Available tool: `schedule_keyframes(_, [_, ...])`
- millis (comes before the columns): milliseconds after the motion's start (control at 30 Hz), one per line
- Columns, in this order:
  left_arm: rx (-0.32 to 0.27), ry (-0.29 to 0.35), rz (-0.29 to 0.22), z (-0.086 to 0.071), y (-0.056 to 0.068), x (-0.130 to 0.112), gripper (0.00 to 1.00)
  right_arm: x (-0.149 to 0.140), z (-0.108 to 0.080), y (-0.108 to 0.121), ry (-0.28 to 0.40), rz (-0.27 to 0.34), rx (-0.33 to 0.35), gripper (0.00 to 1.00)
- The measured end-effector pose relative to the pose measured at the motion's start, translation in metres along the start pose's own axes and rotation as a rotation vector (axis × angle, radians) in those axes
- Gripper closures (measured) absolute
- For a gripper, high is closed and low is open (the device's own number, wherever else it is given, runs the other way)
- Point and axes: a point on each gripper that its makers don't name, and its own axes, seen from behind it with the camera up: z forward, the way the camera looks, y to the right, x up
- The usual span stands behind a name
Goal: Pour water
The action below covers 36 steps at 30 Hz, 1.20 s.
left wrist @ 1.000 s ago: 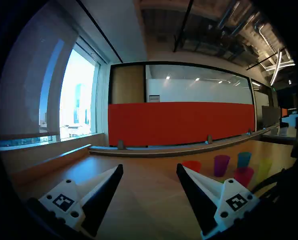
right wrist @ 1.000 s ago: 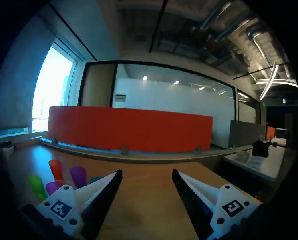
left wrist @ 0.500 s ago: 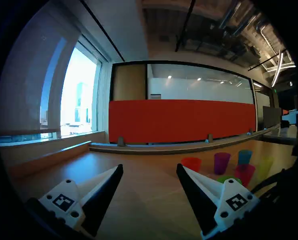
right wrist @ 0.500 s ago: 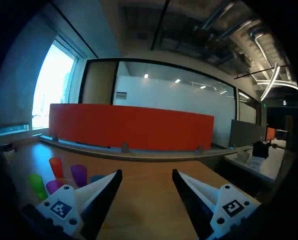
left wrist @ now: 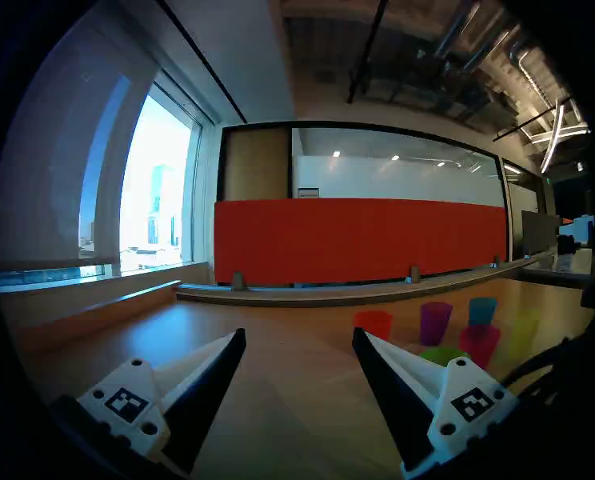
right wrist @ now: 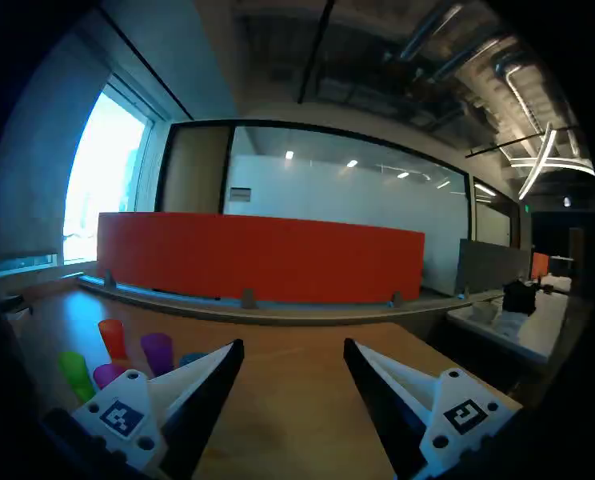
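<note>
Several coloured plastic cups stand in a cluster on the wooden table (left wrist: 297,352). In the left gripper view they sit to the right, past my right finger: an orange cup (left wrist: 373,323), a purple cup (left wrist: 435,322), a blue cup (left wrist: 481,311), a pink cup (left wrist: 480,344), a yellow-green cup (left wrist: 521,334) and a green one (left wrist: 443,354). My left gripper (left wrist: 297,346) is open and holds nothing. In the right gripper view the cups sit low at the left: orange cup (right wrist: 113,338), purple cup (right wrist: 157,353), green cup (right wrist: 75,374). My right gripper (right wrist: 293,354) is open and holds nothing.
A red divider panel (left wrist: 361,240) runs along the table's far edge. A large bright window (left wrist: 149,200) and a wooden ledge (left wrist: 89,312) lie to the left. Another desk with dark objects (right wrist: 521,308) stands off to the right.
Both views have shifted only slightly. In the left gripper view the cups have slid a little up and left. Both grippers stay open.
</note>
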Motion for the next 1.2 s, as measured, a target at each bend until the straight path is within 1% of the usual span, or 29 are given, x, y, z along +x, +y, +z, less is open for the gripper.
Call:
schedule_keyframes(300, [-0.006,-0.011,-0.009,-0.001,0.004,-0.007,0.01,0.003,-0.002,0.009,0.004,0.001,-0.012,0.03])
schedule_keyframes(533, [-0.015,-0.024,-0.011,-0.001,0.007,-0.011,0.01,-0.002,-0.001,0.014,0.003,0.005,-0.017,0.03])
schedule_keyframes(700, [-0.016,-0.039,-0.009,-0.001,0.007,-0.014,0.01,-0.005,0.000,0.016,0.000,0.005,-0.020,0.04])
schedule_keyframes(967, [-0.016,-0.041,-0.007,-0.001,0.007,-0.015,0.01,-0.009,-0.001,0.020,-0.003,0.004,-0.015,0.03])
schedule_keyframes(1200, [-0.035,-0.042,-0.006,0.001,0.011,-0.015,0.01,-0.008,-0.001,0.025,0.021,-0.013,-0.013,0.04])
